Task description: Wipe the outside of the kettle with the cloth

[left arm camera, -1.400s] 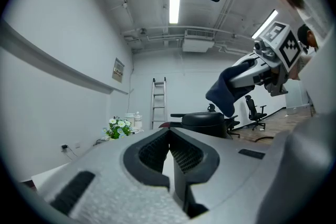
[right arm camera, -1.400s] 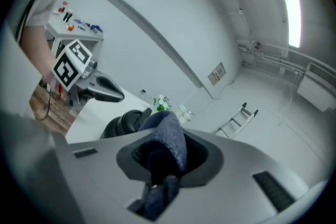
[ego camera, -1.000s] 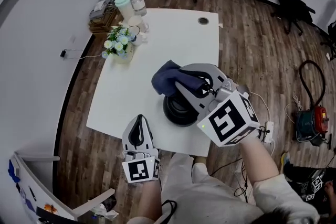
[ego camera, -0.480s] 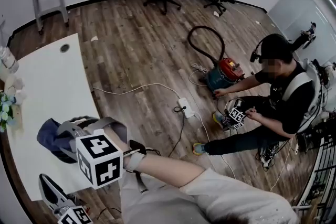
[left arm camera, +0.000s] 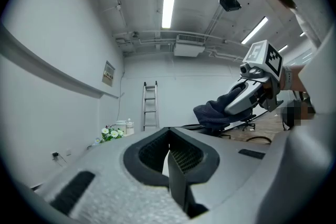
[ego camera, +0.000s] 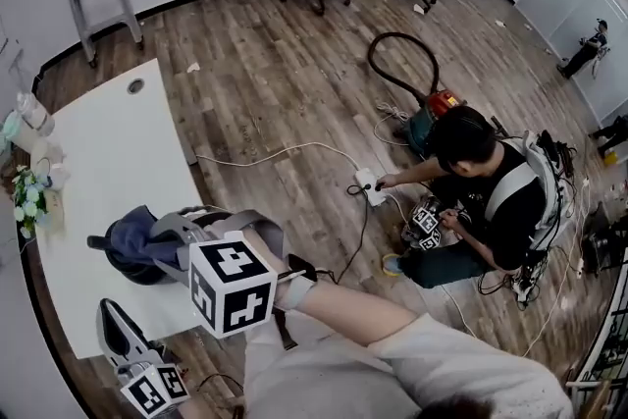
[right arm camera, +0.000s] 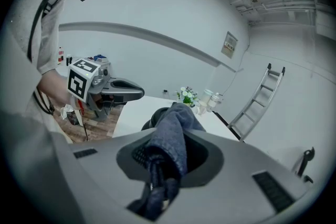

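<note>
Right claw [ego camera: 167, 233] is clamped on the dark blue cloth [ego camera: 132, 233], which drapes over the black kettle [ego camera: 126, 268] on the white surface [ego camera: 108, 152] and hides all but its lower side from me. Print on the wall sign [right arm camera: 229, 44] is too small to read. I see the right forearm [ego camera: 343, 309] reaching across the surface's edge, claw level, while the left claw [ego camera: 106, 314], pinched together on nothing, sits low by the near corner.

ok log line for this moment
right tongs: shut on cloth | cloth: draped over kettle on white table | left tongs: shut, empty, apart from kettle
</note>
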